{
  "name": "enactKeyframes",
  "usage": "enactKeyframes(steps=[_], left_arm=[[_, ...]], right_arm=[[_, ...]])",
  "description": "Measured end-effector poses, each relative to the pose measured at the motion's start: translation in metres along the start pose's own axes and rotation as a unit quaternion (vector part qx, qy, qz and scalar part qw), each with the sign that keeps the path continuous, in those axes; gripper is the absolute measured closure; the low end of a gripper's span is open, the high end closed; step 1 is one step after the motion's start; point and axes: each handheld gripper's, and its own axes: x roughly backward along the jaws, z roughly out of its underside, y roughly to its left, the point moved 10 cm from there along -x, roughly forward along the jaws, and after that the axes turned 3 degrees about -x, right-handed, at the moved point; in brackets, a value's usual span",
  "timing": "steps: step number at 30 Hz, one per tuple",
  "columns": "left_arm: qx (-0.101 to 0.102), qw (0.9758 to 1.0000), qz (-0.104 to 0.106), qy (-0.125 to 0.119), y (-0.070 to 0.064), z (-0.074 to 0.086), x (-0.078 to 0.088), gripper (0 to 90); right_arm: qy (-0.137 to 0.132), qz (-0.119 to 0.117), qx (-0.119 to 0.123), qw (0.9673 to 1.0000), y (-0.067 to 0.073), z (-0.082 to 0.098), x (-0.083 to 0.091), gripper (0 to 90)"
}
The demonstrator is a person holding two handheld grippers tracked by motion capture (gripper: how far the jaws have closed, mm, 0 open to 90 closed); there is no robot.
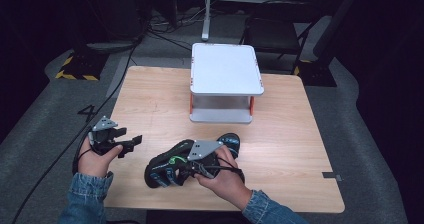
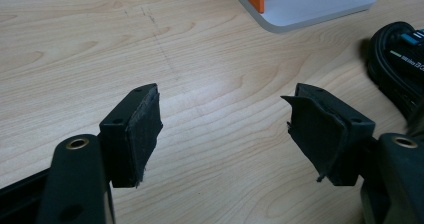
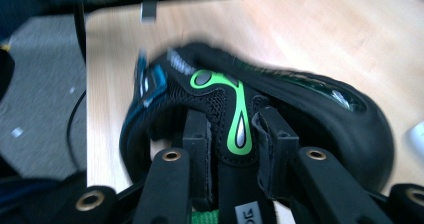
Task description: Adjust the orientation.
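A black sandal with blue and green trim lies near the table's front edge; its green-marked strap sits between the jaws in the right gripper view. My right gripper is shut on that strap, a hand behind it. A second black sandal lies just behind the right hand. My left gripper stands open at the front left, low over bare wood, with nothing between its pads. The sandal's edge shows at the right of the left gripper view.
A white two-tier stand with orange posts sits at the table's far middle; its base shows in the left gripper view. The wooden table has free room left and right. Cables, a chair and grey floor surround it.
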Motion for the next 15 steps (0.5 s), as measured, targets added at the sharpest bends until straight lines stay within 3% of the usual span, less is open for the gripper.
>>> enactKeyframes(steps=[4, 10, 15], left_arm=[[0.004, 1.0, -0.001, 0.0, 0.001, 0.0, 0.0, 29.0], [0.002, 1.0, 0.0, 0.001, 0.0, 0.0, -0.002, 29.0], [0.001, 1.0, 0.003, 0.005, -0.003, -0.002, -0.006, 29.0]], right_arm=[[-0.039, 0.029, 0.014, 0.9987, -0.007, -0.017, 0.022, 70.9], [-0.083, 0.065, -0.017, 0.9942, -0.033, -0.025, 0.07, 70.9], [-0.097, 0.113, -0.051, 0.9875, -0.06, -0.008, 0.115, 70.8]])
